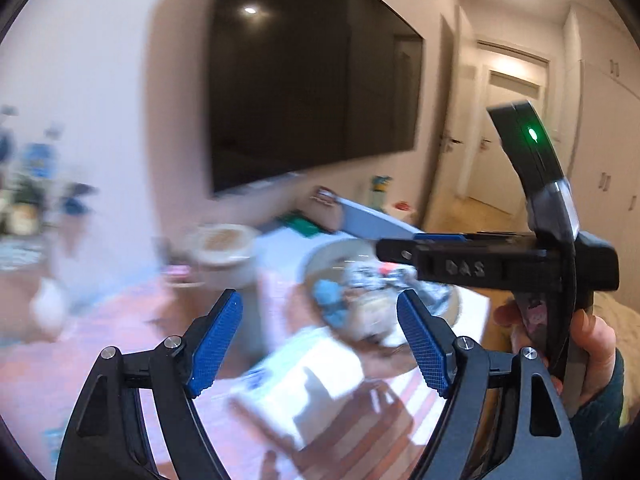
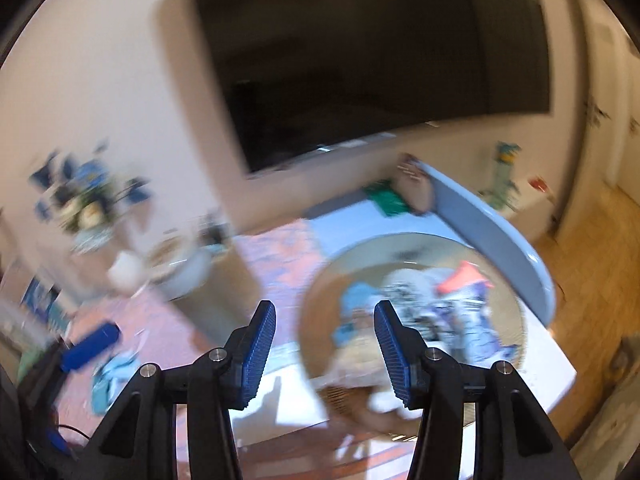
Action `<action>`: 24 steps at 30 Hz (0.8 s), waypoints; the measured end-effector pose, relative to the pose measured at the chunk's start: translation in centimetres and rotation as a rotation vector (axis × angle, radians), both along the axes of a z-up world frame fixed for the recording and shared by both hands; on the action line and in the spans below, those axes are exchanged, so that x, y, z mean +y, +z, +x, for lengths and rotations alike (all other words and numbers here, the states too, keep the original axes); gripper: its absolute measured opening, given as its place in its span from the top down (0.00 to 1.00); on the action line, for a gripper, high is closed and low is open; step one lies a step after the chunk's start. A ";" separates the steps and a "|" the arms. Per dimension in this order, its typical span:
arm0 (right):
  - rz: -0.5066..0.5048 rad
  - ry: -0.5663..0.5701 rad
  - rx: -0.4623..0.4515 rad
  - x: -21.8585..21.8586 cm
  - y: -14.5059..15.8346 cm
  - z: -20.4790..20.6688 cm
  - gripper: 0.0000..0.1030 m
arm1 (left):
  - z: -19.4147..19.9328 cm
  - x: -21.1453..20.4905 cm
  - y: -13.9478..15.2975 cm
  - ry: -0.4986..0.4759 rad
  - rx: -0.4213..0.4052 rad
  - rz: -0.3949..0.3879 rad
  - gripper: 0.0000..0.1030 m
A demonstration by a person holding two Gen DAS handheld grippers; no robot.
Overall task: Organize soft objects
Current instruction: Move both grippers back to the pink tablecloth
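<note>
A round woven basket (image 1: 328, 250) (image 2: 400, 240) stands ahead of both grippers. It holds several soft things: a light-blue cloth (image 1: 330, 300) (image 2: 356, 296), patterned fabrics (image 2: 460, 316) and a red piece (image 2: 460, 280). My left gripper (image 1: 318, 296) is open with nothing between its blue pads, short of the basket. My right gripper (image 2: 324, 306) is also open and empty, just left of the basket's near rim. In the left wrist view the right gripper (image 1: 396, 248) reaches over the basket from the right, held by a hand (image 1: 592, 344). Both views are blurred.
A large dark TV (image 1: 312, 80) hangs on the wall behind. A light-blue curved board (image 2: 492, 232) leans past the basket. A white box (image 1: 304, 384) lies near my left gripper. On the reddish rug lie a blue cylinder (image 2: 90, 346) and a pale-blue cloth (image 2: 110, 376). A second round container (image 1: 224, 248) stands left.
</note>
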State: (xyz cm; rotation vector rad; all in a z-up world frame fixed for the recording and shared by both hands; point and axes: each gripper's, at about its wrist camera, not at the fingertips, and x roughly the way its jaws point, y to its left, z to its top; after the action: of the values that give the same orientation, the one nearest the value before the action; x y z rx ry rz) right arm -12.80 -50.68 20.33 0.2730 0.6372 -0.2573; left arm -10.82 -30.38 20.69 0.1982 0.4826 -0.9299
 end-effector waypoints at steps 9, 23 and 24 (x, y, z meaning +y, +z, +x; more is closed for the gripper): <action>-0.108 0.306 -0.053 14.3 1.9 3.1 0.46 | 1.7 18.8 6.6 0.416 -0.137 -0.018 0.24; -0.119 0.556 0.198 27.4 -8.4 13.8 0.44 | 9.8 29.3 -6.8 0.479 0.209 -0.001 0.24; -0.122 0.576 0.218 28.0 -9.3 14.6 0.44 | 10.7 29.0 -8.4 0.455 0.235 0.008 0.24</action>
State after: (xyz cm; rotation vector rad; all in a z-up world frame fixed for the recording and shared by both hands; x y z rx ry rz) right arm 1.78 -22.64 10.98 -0.0639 0.8838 0.2314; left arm -0.07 -1.40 12.33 -0.0178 0.7139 -0.5060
